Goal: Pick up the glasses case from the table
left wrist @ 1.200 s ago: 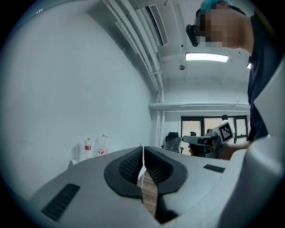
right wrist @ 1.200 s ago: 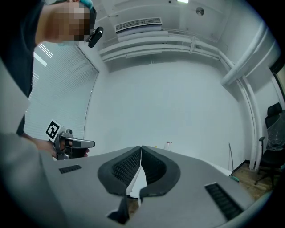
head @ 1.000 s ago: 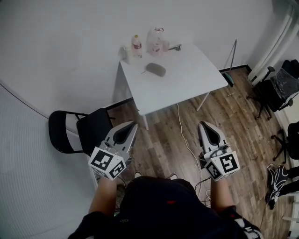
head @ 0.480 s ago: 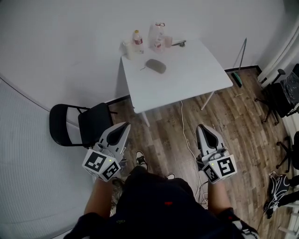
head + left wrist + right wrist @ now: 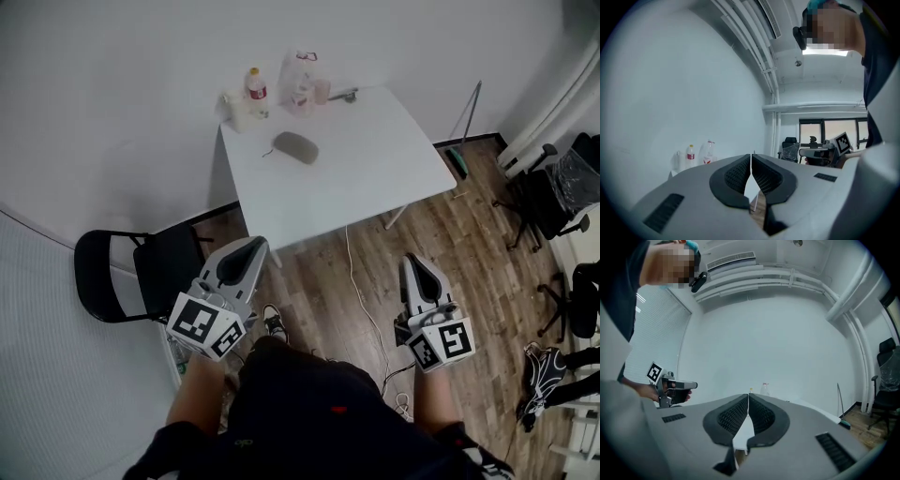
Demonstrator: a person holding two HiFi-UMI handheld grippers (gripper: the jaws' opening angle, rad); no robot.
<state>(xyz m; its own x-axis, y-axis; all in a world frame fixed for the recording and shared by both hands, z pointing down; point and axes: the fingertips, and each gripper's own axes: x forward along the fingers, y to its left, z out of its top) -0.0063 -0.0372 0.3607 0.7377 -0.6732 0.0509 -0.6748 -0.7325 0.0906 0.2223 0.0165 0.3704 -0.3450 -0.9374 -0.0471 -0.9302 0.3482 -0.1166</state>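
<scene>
A grey oval glasses case [image 5: 295, 147] lies on the white table [image 5: 366, 169] towards its far left part, in the head view. My left gripper [image 5: 255, 246] is held level over the wooden floor, well short of the table's near edge, jaws shut with nothing between them. My right gripper [image 5: 412, 263] hangs level further right, also over the floor, shut and empty. In the left gripper view the shut jaws of the left gripper [image 5: 751, 159] point at the table. In the right gripper view the right gripper [image 5: 748, 401] is likewise shut, and the case is hidden behind its jaws.
Bottles and a clear jug [image 5: 298, 77] stand along the table's far edge by the wall. A black folding chair [image 5: 131, 272] sits left of the table. A white cable [image 5: 361, 291] runs over the floor. Office chairs [image 5: 553, 192] stand at the right.
Both grippers have moved level towards the table; the head view has shifted, so table and chair sit further left in the picture. Both jaws stay shut.
</scene>
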